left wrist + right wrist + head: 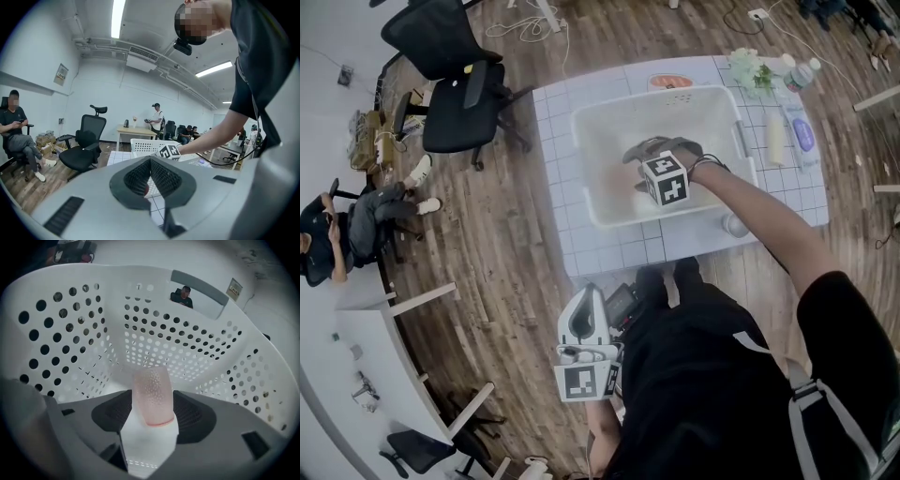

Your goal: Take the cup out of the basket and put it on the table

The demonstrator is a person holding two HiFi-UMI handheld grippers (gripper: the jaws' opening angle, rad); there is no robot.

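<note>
A translucent pink cup [152,397] with a dotted surface stands on the floor of the white perforated basket [70,333]. My right gripper [151,427] points down into the basket with the cup between its jaws. A little room shows on both sides, so the pads do not press on it. In the head view the right gripper [652,169] and the hand hide the cup inside the basket [581,127]. My left gripper [581,323] is held low near the body, away from the table. Its jaws [157,187] look closed with nothing in them.
The basket sits on a table with a white grid cloth [553,159]. Right of the basket lie a pale bottle [776,136] and a tube [803,131]; a plant [750,70] stands at the back. A black office chair [455,94] is left of the table.
</note>
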